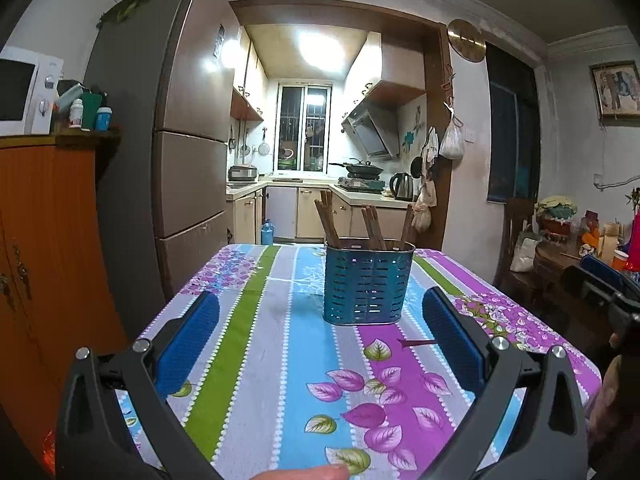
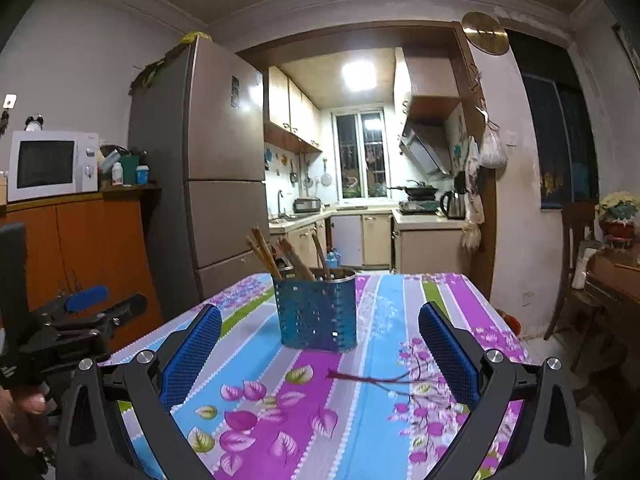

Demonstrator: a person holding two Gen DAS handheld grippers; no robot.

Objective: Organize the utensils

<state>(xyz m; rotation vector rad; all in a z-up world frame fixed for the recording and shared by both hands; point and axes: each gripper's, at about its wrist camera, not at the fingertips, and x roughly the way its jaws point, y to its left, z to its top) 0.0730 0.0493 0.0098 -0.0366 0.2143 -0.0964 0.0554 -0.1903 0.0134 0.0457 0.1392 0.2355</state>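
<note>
A blue perforated utensil holder (image 1: 368, 284) (image 2: 316, 308) stands upright on the striped, flowered tablecloth (image 1: 276, 360) (image 2: 384, 320). Several wooden chopsticks (image 1: 332, 220) (image 2: 296, 256) lean inside it. One dark chopstick (image 1: 416, 343) (image 2: 372, 379) lies loose on the cloth just in front of the holder, to its right. My left gripper (image 1: 322, 298) is wide open and empty, short of the holder. My right gripper (image 2: 320, 314) is also wide open and empty, and the loose chopstick lies ahead between its fingers. Each gripper appears at the edge of the other's view.
A tall fridge (image 1: 188, 140) and an orange cabinet (image 1: 44, 240) with a microwave (image 2: 52, 164) stand left of the table. A wooden chair (image 1: 516, 240) and a cluttered side table (image 1: 560, 256) are on the right. A kitchen lies beyond the far table edge.
</note>
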